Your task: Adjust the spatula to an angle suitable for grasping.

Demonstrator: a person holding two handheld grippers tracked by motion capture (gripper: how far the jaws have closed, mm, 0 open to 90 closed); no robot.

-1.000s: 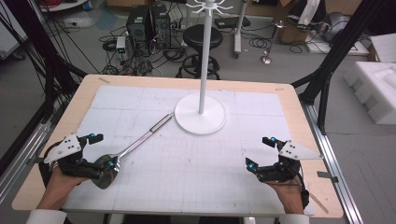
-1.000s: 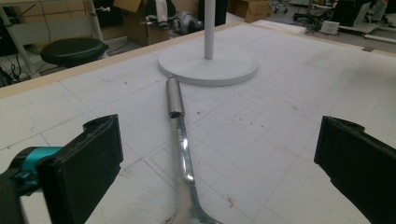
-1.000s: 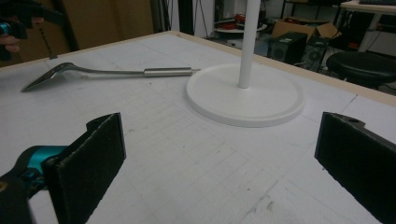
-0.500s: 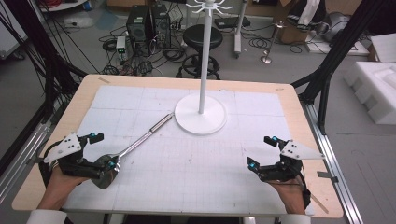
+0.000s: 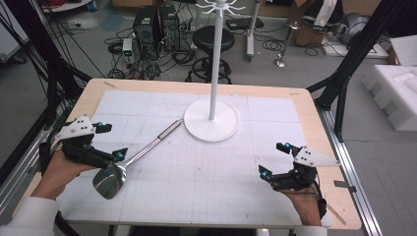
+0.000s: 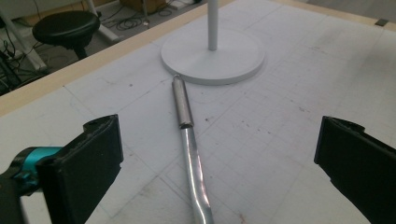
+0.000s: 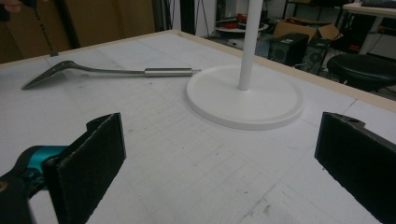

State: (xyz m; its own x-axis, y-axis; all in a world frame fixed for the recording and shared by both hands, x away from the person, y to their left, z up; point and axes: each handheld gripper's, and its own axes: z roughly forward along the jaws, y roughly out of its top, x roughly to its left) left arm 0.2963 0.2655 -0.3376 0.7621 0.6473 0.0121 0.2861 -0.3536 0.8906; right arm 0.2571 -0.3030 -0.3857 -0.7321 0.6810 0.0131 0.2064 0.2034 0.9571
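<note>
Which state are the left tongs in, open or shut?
Open: the left tongs show black jaws wide apart, straddling the untouched shiny metal ladle.

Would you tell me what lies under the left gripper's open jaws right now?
The metal spatula lies on the white mat below the left gripper; its blade end is partly covered by that gripper.

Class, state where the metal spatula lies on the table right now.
In the high view the metal spatula lies flat on the table's left half, blade beside the left tool, handle end close to the white stand base.
</note>
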